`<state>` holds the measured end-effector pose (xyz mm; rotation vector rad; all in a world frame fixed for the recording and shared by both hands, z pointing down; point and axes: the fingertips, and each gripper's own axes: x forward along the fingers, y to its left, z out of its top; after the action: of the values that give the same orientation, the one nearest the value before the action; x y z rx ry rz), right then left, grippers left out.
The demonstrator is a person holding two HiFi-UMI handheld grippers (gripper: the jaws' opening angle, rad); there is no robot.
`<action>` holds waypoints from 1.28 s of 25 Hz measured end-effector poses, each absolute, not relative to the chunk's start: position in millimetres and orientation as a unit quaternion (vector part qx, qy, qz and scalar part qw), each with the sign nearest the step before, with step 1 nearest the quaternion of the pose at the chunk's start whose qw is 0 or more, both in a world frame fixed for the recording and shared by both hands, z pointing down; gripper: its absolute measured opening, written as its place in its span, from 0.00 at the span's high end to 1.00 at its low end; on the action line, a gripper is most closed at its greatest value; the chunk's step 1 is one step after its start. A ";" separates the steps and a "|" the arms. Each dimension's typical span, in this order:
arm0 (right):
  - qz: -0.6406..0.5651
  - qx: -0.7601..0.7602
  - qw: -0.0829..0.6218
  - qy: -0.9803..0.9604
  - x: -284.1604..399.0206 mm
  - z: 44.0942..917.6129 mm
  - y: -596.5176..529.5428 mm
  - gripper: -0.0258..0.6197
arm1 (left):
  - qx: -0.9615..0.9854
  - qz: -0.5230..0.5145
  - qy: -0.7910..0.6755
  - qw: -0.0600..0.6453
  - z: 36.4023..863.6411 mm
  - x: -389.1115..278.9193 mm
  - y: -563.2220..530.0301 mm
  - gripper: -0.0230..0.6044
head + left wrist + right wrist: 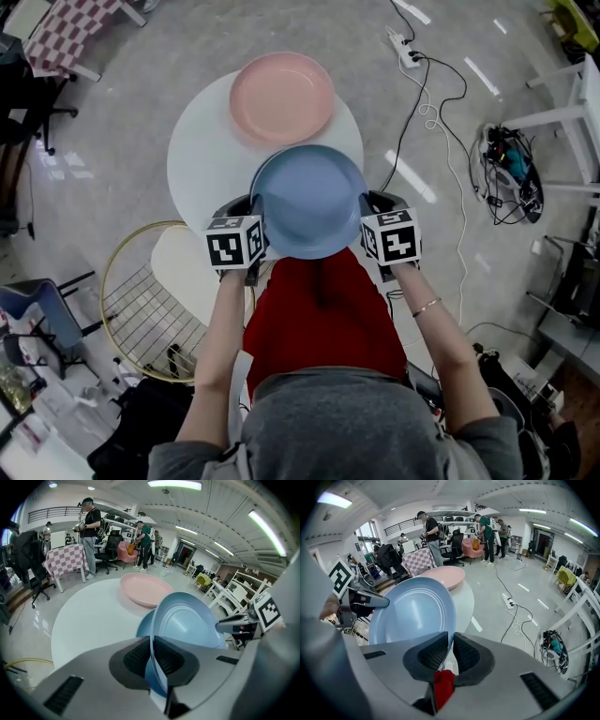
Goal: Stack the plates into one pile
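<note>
A blue plate point(309, 202) hangs over the near edge of the round white table point(202, 155), carried between both grippers. My left gripper point(251, 208) is shut on its left rim, and my right gripper point(367, 204) is shut on its right rim. In the left gripper view the rim of the blue plate point(192, 620) runs between the pads of the left gripper point(152, 656). The right gripper view shows the blue plate point(412, 616) pinched in the right gripper point(451, 653). A pink plate point(282, 97) lies on the table's far side, apart from the blue one.
A gold wire chair with a white seat point(141, 300) stands at the table's near left. A power strip with cables point(408, 52) lies on the floor to the right. A checkered table point(70, 28) is at the far left. People point(89, 531) stand in the background.
</note>
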<state>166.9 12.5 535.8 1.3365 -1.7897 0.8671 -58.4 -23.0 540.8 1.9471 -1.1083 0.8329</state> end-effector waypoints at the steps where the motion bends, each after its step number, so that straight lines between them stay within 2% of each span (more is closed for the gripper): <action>1: 0.338 0.519 0.364 -0.696 165.8 537.1 11.5 0.88 | 0.757 0.324 -0.434 0.366 542.2 -59.7 -23.6 0.90; 32: 0.307 0.497 0.418 -0.696 149.7 569.5 10.2 0.88 | 0.752 0.355 -0.457 0.317 566.4 -72.5 -22.5 0.84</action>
<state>149.7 10.2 569.5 1.2464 -1.7449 0.7711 -72.5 -22.5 566.4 1.9790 -1.2024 0.9347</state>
